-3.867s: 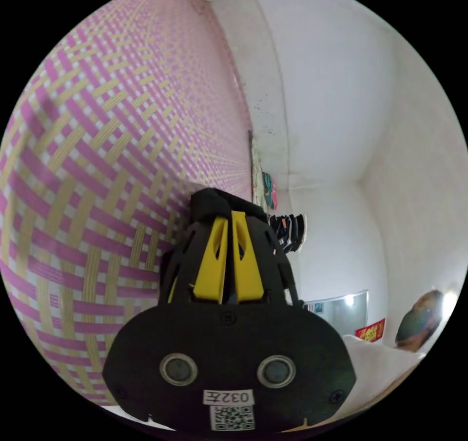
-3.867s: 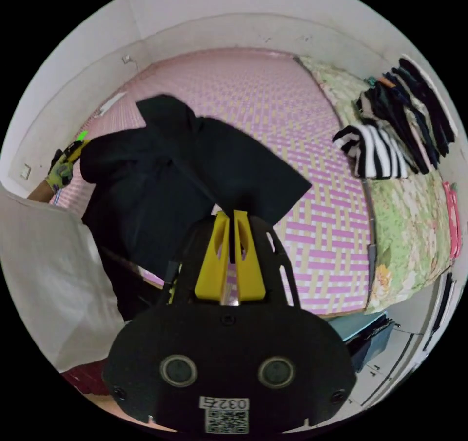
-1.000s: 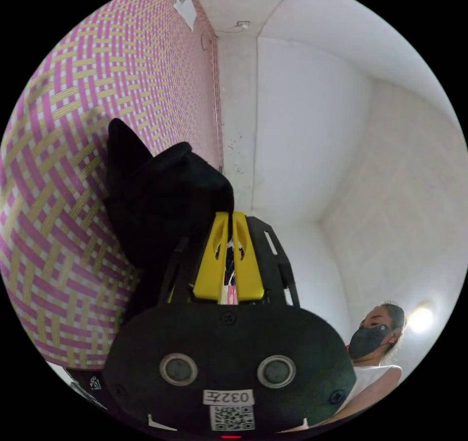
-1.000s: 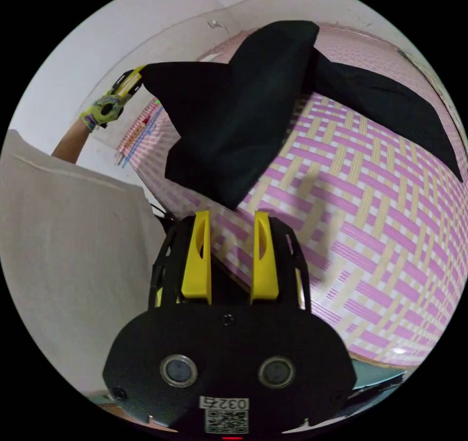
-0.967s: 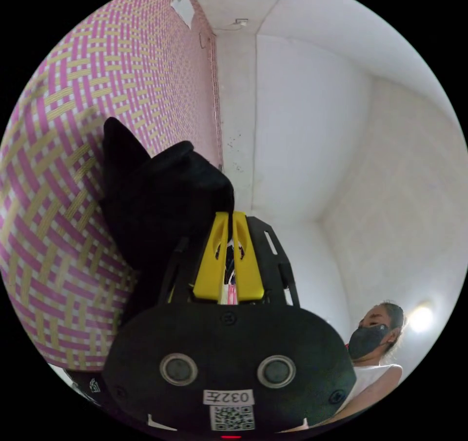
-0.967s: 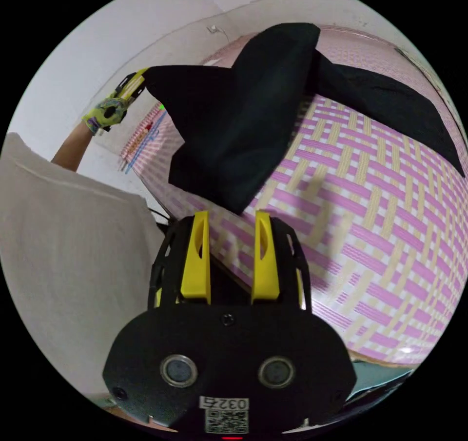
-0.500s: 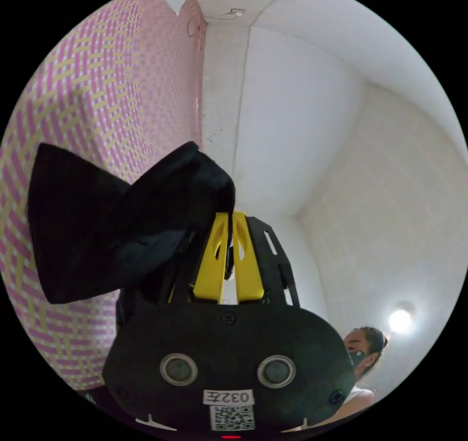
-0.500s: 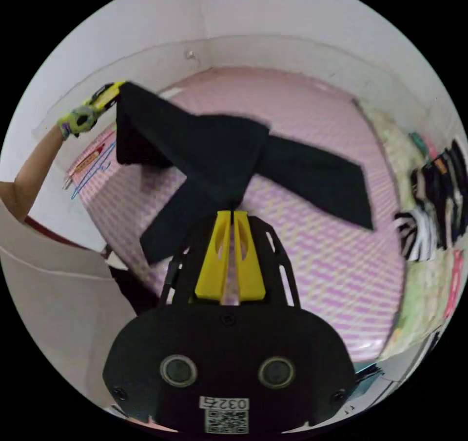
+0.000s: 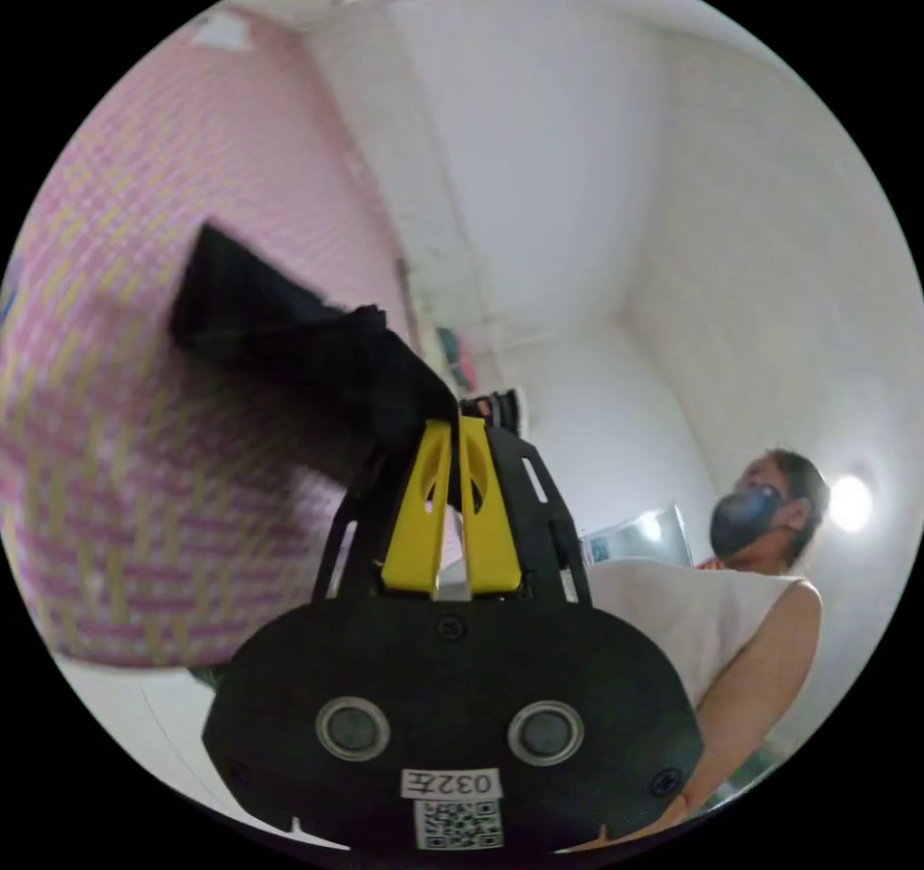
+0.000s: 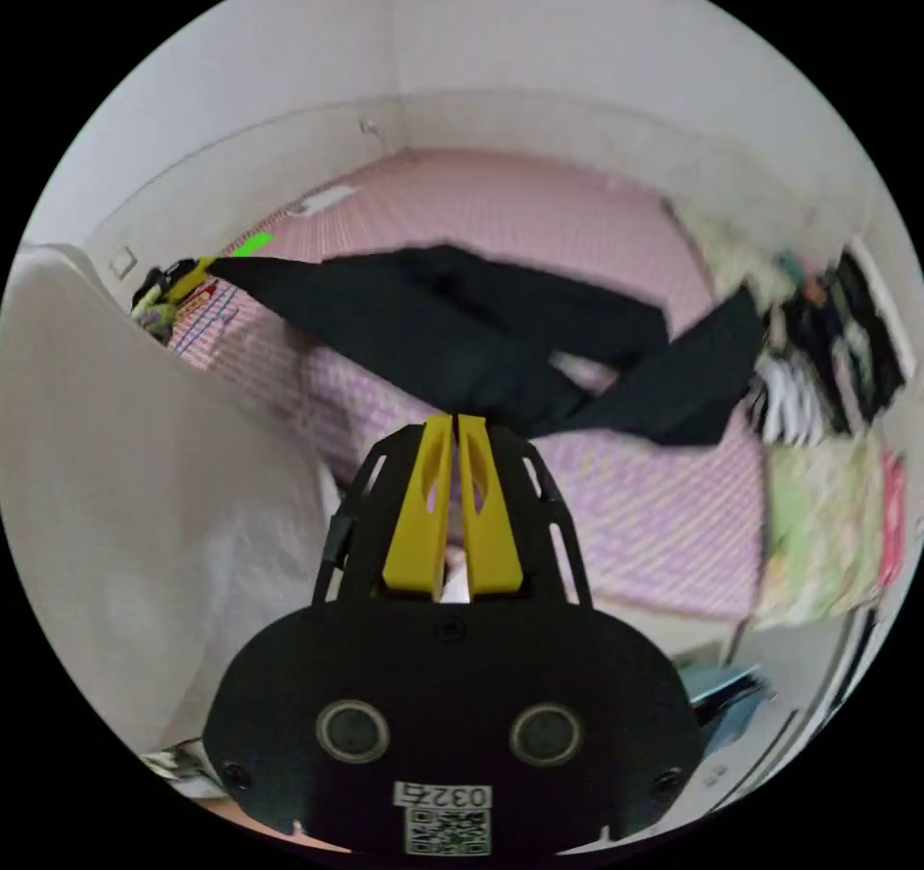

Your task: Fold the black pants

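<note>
black pants (image 10: 462, 341) strung lengthwise between both grippers, legs trailing right over mat (image 10: 616, 495). right gripper (image 10: 455, 422) pinching near edge, left gripper (image 9: 453, 425) pinching far corner.

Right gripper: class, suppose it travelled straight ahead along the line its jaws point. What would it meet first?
The right gripper already has its jaws shut on the black pants, so that cloth comes first. Past it, the pink woven mat probably lies in line, though depth is hard to judge.
</note>
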